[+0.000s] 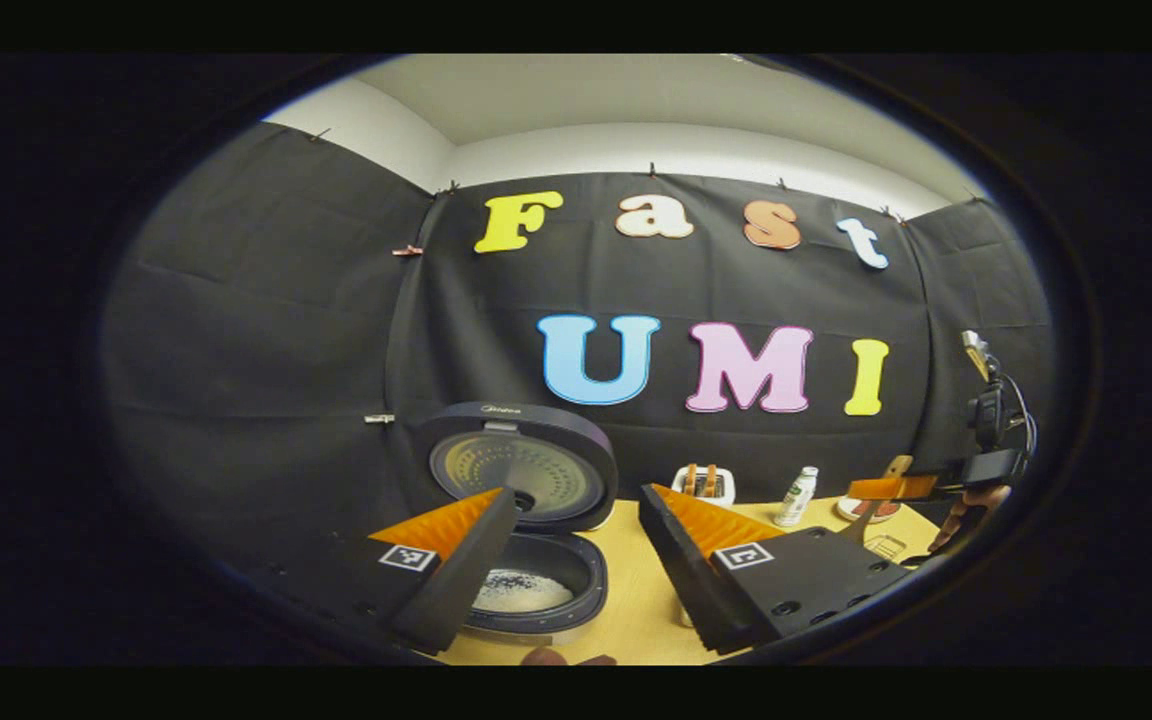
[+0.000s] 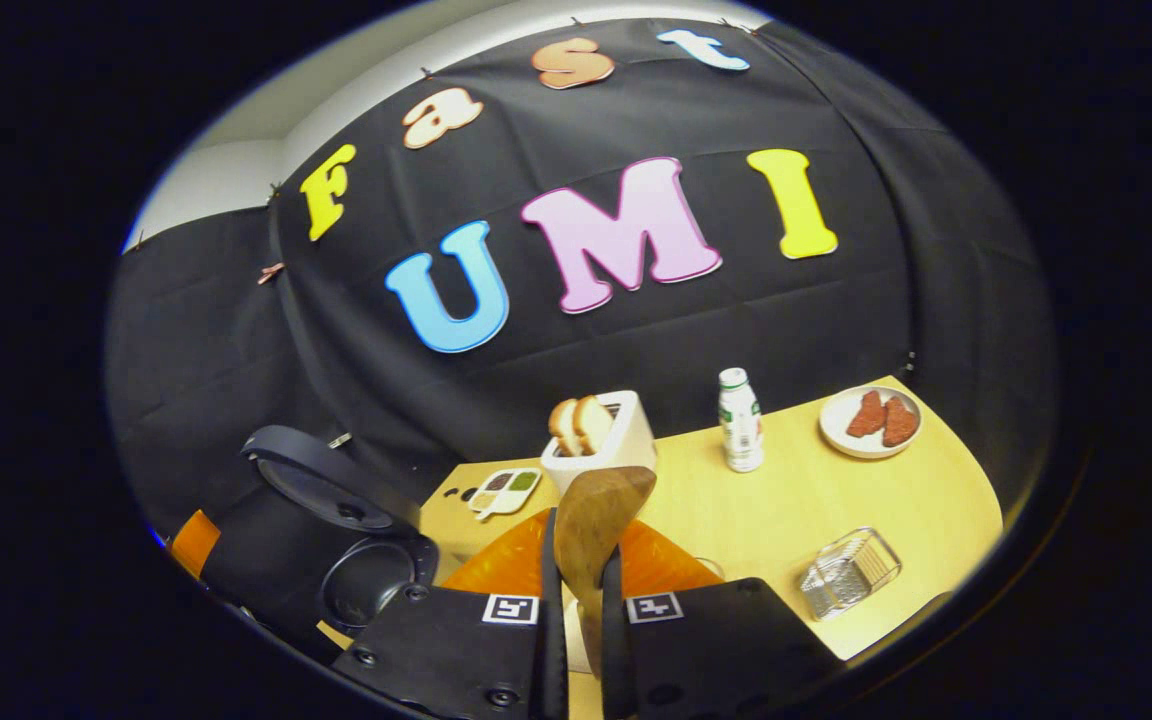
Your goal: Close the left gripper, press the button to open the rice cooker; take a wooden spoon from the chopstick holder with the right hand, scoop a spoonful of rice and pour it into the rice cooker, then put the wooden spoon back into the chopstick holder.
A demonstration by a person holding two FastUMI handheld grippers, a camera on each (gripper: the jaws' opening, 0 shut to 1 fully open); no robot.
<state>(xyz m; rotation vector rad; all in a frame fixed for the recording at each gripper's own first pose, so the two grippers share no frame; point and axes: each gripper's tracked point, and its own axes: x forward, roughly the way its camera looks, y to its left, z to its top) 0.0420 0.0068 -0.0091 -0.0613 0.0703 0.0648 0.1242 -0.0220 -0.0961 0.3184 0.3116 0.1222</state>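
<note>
The dark rice cooker [image 1: 521, 480] stands open with its lid tipped up. White rice lies in its pot [image 1: 526, 592]. My left gripper [image 1: 578, 495] hovers just above and in front of the cooker, open, with nothing between its fingers. My right gripper [image 2: 581, 570] is shut on the handle of the wooden spoon [image 2: 601, 510], whose bowl points up and away and looks empty. In the right gripper view the open cooker [image 2: 336, 540] sits low on the left. Far right in the left gripper view, the right gripper [image 1: 896, 488] holds the spoon above the table.
On the yellow table [image 2: 786, 510] stand a white toaster with bread [image 2: 601, 435], a small bottle [image 2: 739, 420], a plate with reddish pieces [image 2: 871, 420], a clear wire basket [image 2: 848, 572] and a small sectioned tray [image 2: 504, 492].
</note>
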